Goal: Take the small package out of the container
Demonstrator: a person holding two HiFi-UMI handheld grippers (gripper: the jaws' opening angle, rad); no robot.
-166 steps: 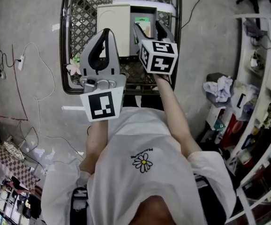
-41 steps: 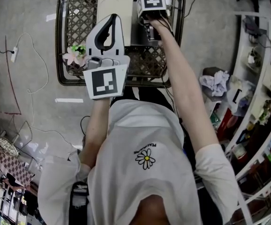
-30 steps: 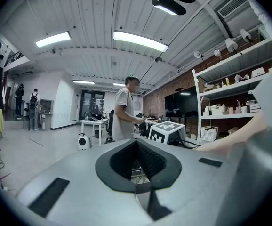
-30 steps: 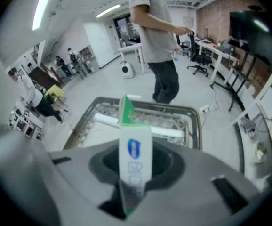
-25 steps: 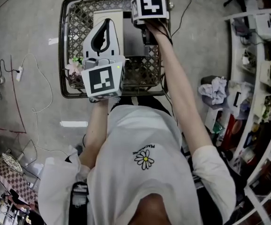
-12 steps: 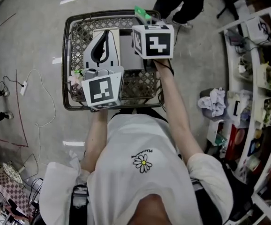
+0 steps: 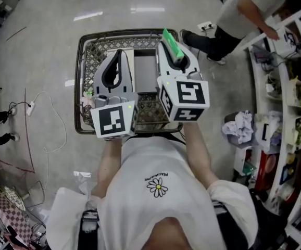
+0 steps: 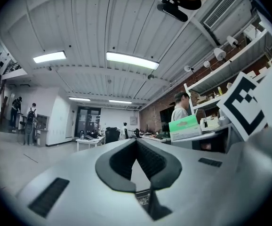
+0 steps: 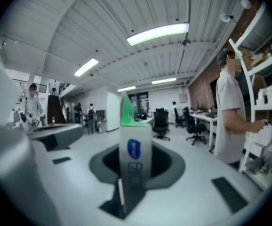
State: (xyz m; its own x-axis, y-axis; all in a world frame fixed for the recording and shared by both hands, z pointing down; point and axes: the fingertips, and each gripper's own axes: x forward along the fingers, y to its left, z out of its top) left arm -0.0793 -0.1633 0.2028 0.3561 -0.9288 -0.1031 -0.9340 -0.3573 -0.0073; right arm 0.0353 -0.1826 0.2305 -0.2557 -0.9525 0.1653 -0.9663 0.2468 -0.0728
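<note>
The small package (image 7: 171, 41) is a thin green-topped white box with a blue logo (image 9: 134, 150). My right gripper (image 7: 173, 51) is shut on it and holds it on edge above the wire-mesh cart basket (image 7: 87, 61), pointing roughly level. The right gripper view shows the package standing upright between the pads, and the left gripper view shows it off to the right (image 8: 185, 127). My left gripper (image 7: 120, 53) hovers over the basket's left half, shut with nothing in it (image 8: 136, 144). A white box (image 7: 130, 57) and a grey box (image 7: 146, 73) lie in the basket.
A pink artificial flower (image 7: 87, 95) sits at the basket's near left corner. A person (image 7: 247, 12) stands at the shelving (image 7: 291, 92) on the right. Cables (image 7: 41, 119) trail on the floor at left. Desks and office chairs (image 9: 195, 124) stand further off.
My right gripper has come up out of the basket with the green package and tipped from pointing down to about level. The left gripper has risen a little.
</note>
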